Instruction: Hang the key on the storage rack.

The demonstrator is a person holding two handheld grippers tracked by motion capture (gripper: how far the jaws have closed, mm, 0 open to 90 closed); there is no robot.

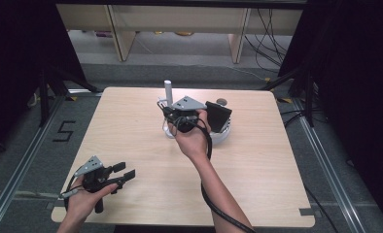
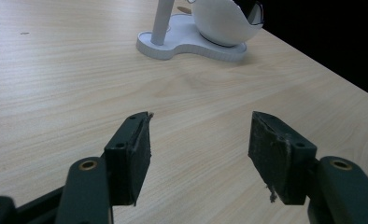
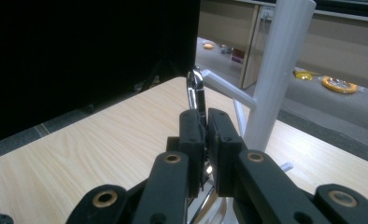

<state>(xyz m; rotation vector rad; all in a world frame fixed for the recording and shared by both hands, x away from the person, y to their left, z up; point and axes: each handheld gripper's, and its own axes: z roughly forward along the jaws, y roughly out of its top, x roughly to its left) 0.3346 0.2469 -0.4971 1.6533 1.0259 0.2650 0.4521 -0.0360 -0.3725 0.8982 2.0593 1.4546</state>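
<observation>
A white stand [image 1: 222,136] with an upright post [image 1: 168,92] sits at the table's far middle. In the left gripper view its base [image 2: 187,44] carries a rounded white shell [image 2: 219,21] with a dark, shiny inside. My right gripper [image 1: 166,113] is beside the foot of the post. In the right gripper view it [image 3: 205,116] is shut on a thin, shiny dark metal piece [image 3: 196,91] that sticks up past the pads, close to the post [image 3: 278,74] and its side arm [image 3: 229,88]. My left gripper [image 1: 123,171] rests at the near left, open with nothing in it [image 2: 198,140].
A dark, boxy thing [image 1: 218,115] stands over the stand's right part; I cannot tell what it is. The light wooden table [image 1: 131,131] is bare around the left gripper. Black curtains flank it, and shelving and cables lie on the floor beyond the far edge.
</observation>
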